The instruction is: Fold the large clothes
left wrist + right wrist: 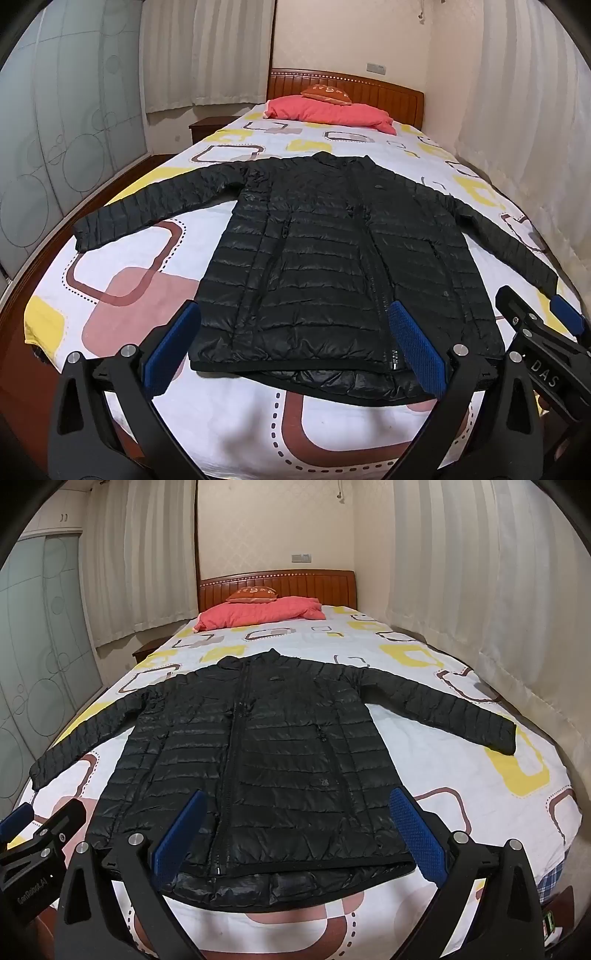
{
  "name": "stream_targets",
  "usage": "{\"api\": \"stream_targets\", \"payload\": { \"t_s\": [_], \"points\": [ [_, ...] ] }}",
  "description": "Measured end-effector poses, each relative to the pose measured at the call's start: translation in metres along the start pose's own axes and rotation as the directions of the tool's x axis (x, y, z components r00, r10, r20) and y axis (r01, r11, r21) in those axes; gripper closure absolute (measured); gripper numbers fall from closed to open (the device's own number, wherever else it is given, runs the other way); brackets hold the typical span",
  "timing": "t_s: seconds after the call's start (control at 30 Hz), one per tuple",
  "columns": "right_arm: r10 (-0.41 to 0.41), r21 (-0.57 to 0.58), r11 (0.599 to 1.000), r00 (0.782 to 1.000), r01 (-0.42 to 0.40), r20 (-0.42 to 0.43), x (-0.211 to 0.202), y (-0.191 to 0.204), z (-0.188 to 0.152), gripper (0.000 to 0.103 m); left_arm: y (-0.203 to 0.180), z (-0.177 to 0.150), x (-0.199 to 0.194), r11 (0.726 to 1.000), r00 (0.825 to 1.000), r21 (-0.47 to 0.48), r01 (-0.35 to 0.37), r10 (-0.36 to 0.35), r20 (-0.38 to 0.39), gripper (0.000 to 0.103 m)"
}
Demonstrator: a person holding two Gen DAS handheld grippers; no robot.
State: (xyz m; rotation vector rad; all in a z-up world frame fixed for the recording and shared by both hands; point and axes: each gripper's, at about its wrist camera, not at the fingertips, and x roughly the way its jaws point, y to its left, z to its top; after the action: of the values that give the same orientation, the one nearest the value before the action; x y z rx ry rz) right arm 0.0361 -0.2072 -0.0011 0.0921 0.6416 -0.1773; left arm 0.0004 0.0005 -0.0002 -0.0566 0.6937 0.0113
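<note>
Reading "DAS", right tool, black jacket

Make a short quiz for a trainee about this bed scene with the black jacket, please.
1. True or false: the black jacket lies flat with both sleeves spread out.
2. What lies near the headboard? A) pink bedding with an orange cushion B) a laptop C) folded towels
3. Fill in: the left gripper and right gripper are both ____ and hold nothing.

Key: 1 true; 2 A; 3 open.
</note>
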Motion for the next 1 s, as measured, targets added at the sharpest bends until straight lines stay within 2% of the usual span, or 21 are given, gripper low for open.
{"api": "stream_targets", "payload": {
  "t_s": [1.0],
  "points": [
    [0.005, 0.005, 1.000, 1.000, -0.005, -0.003, -0.0020, -0.0010, -0.0008, 0.005, 0.0006, -0.0014, -0.0046, 1.000, 1.000, -0.004, 0.003, -0.003, -0.005, 0.002]
  ]
}}
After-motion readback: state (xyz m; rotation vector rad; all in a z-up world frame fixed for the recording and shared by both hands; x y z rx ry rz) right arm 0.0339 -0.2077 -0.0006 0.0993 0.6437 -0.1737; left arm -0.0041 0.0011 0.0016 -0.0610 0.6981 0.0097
